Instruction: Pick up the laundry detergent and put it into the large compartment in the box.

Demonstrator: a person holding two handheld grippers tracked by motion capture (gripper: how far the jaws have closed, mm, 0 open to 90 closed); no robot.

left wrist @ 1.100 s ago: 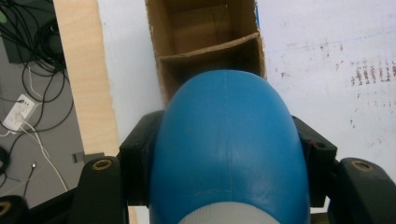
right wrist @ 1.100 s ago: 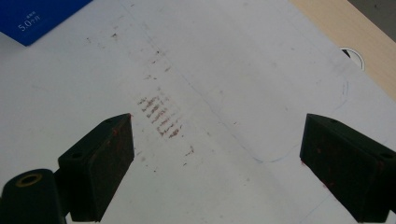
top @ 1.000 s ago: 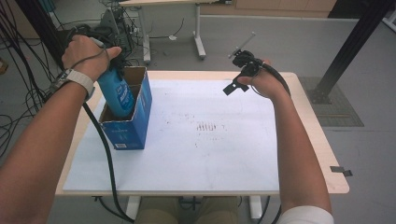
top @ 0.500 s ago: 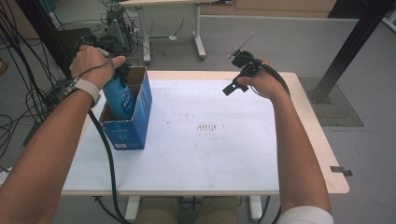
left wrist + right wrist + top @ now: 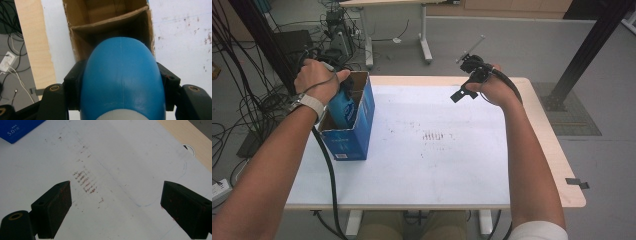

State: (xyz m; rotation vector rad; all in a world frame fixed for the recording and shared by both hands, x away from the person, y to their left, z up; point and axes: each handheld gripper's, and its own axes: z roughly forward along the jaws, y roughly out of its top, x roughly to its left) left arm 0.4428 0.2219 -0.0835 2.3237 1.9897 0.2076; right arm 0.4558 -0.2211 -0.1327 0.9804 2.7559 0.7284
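A blue bottle [image 5: 343, 109] [image 5: 121, 80] with a rounded end sits clamped between the jaws of my left gripper [image 5: 121, 75], which is shut on it. In the high view the left hand [image 5: 314, 77] covers most of that gripper and holds the bottle partly inside a blue cardboard box [image 5: 351, 137] at the table's left. The box's brown inside [image 5: 110, 22] has a divider, and the bottle points into the near compartment. My right gripper [image 5: 466, 82] [image 5: 116, 207] hangs open above the far right of the table, with nothing between its jaws.
A white sheet [image 5: 437, 165] with reddish smudges [image 5: 434, 135] [image 5: 85, 181] covers the wooden table [image 5: 557, 150]. Cables [image 5: 242, 115] lie on the floor to the left. Another table's legs [image 5: 424, 45] stand behind, and a black post [image 5: 587, 55] rises at the right.
My left hand has come down with the blue bottle, which now sits deeper in the box. The right hand has stayed where it was.
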